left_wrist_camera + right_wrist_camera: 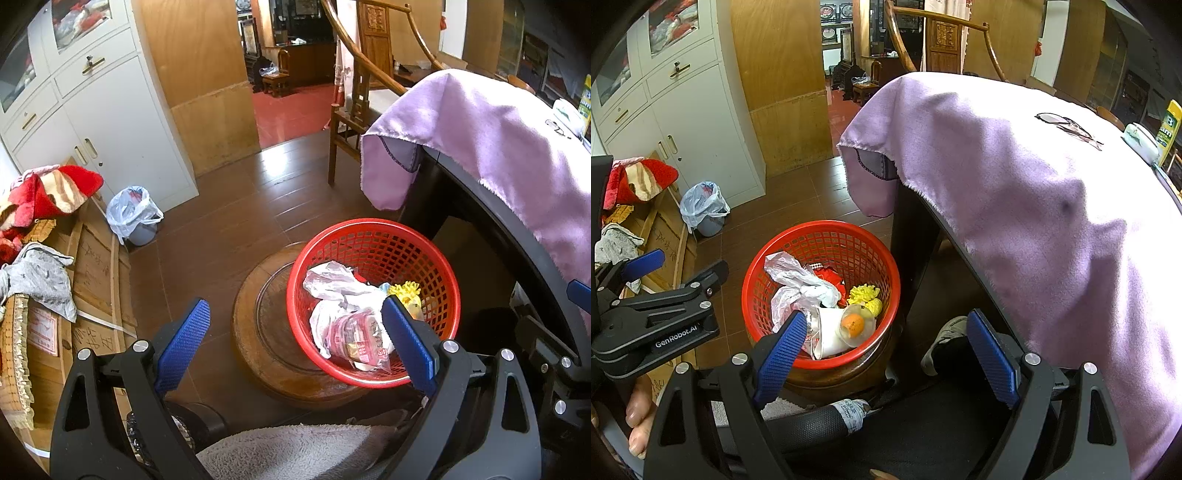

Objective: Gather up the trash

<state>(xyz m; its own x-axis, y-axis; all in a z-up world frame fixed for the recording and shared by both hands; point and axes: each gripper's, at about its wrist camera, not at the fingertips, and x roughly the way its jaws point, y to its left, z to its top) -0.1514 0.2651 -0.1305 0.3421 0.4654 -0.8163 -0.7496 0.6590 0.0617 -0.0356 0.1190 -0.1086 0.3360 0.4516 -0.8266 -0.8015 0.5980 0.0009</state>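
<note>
A red mesh basket (373,236) stands on a round wooden stool (266,332) beside the table; it also shows in the right wrist view (820,236). It holds crumpled white plastic (332,284), a printed wrapper (365,339), yellow scraps (864,293), a white cup (829,332) and a clear lid with an orange ball (854,324). My left gripper (295,343) is open and empty, near the basket's rim; it also shows at the left of the right wrist view (650,317). My right gripper (886,350) is open and empty above the basket's near edge.
A table under a purple cloth (1034,192) fills the right, with glasses (1067,127) on it. A white cabinet (92,122), a bin with a plastic bag (133,218), a wooden crate with clothes (55,258) and a wooden chair (369,92) stand around.
</note>
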